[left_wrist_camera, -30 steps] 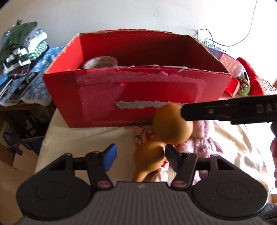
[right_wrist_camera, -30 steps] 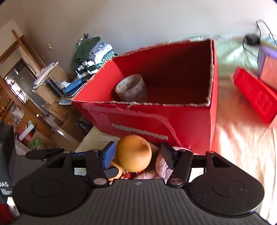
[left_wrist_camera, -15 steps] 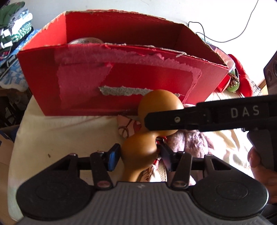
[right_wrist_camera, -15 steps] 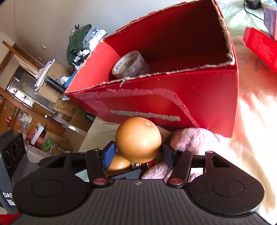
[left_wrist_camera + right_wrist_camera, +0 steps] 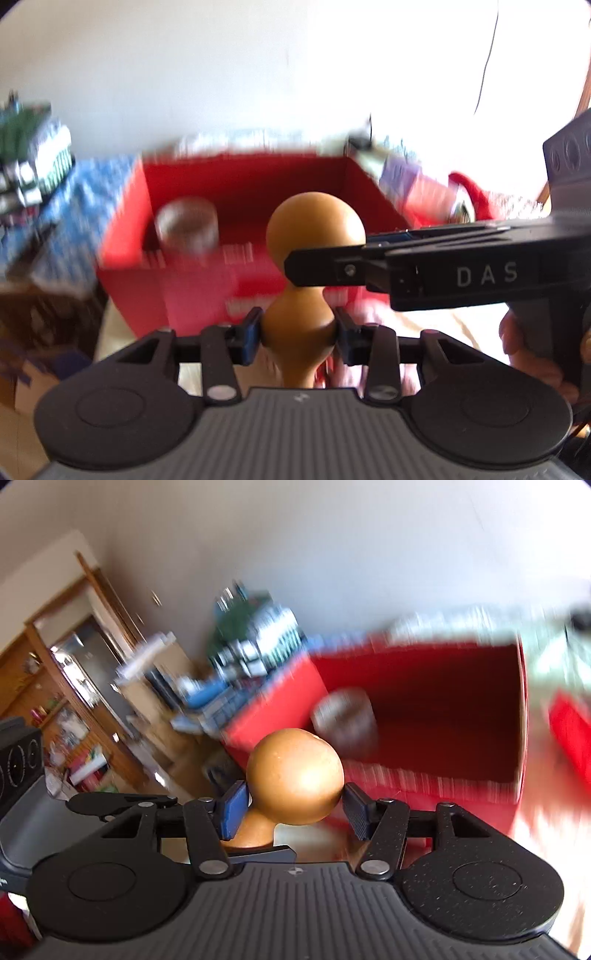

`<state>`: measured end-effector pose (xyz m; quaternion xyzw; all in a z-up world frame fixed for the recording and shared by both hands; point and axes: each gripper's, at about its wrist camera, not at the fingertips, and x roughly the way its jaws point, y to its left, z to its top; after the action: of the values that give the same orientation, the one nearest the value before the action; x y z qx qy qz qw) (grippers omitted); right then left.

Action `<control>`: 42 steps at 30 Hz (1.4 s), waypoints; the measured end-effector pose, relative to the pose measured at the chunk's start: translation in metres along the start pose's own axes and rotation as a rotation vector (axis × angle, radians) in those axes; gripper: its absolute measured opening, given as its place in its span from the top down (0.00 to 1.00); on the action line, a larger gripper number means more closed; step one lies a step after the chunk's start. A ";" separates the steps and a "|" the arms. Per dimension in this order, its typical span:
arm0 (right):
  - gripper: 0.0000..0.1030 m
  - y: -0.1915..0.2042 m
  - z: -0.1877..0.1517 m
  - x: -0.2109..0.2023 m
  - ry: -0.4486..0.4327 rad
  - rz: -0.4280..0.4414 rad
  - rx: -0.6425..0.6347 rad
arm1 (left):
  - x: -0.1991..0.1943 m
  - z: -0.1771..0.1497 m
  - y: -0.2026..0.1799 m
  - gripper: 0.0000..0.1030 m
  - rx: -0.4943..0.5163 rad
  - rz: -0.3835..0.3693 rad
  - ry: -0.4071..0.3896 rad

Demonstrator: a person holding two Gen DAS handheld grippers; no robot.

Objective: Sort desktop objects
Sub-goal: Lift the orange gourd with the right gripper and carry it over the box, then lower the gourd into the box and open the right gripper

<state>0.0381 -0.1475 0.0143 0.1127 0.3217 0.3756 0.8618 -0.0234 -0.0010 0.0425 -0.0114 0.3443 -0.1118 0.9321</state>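
Gripping the gourd [image 5: 314, 236] from both sides, left tool [image 5: 297, 332] closing, right tool [image 5: 293, 808] clamped.

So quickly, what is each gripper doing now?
Left gripper: closing on the lower bulb of the gourd.
Right gripper: holding its upper bulb.

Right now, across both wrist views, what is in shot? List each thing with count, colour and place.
wooden gourd: one, orange-brown, held up in front of the box, both grippers on it
cardboard box: one, red, open top, behind the gourd
tape roll: one, pale, blurred, inside the box at its left end
folded clothes: a stack, green and white, far left
red items: number unclear, right of the box, blurred
left gripper: black, jaws closing, pads on the gourd's lower bulb
right gripper: black, around the upper bulb
hand: one, on the right gripper's handle
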 end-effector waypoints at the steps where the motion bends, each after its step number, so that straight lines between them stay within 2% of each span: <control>1: 0.42 0.002 0.010 -0.003 -0.029 0.000 -0.011 | -0.001 0.012 0.001 0.62 0.008 -0.001 -0.024; 6: 0.43 -0.019 0.069 0.015 -0.082 -0.033 0.026 | 0.026 0.070 0.019 0.62 -0.005 -0.019 -0.079; 9: 0.43 -0.036 0.096 0.033 -0.076 -0.075 0.054 | 0.054 0.095 0.025 0.62 -0.009 -0.015 -0.061; 12: 0.43 -0.051 0.111 0.052 -0.051 -0.122 0.062 | 0.085 0.105 0.028 0.62 0.000 -0.007 -0.016; 16: 0.43 -0.069 0.107 0.081 0.056 -0.165 0.076 | 0.121 0.091 0.030 0.62 0.030 0.013 0.085; 20: 0.43 -0.078 0.094 0.116 0.219 -0.201 0.072 | 0.149 0.076 0.033 0.62 0.049 0.030 0.195; 25: 0.42 -0.078 0.089 0.165 0.425 -0.254 -0.002 | 0.178 0.073 0.034 0.64 0.046 0.046 0.313; 31: 0.42 -0.092 0.079 0.195 0.575 -0.190 0.053 | 0.198 0.066 0.054 0.63 -0.004 0.107 0.393; 34: 0.42 -0.089 0.079 0.197 0.566 -0.189 0.022 | 0.198 0.063 0.060 0.62 -0.016 0.124 0.403; 36: 0.40 -0.090 0.077 0.200 0.566 -0.206 0.005 | 0.197 0.062 0.064 0.62 -0.038 0.110 0.396; 42: 0.43 -0.123 0.073 0.196 0.534 -0.134 0.199 | 0.195 0.059 0.066 0.62 -0.048 0.101 0.378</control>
<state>0.2552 -0.0883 -0.0751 0.0723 0.5791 0.3006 0.7544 0.1721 0.0183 -0.0439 0.0048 0.5159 -0.0565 0.8548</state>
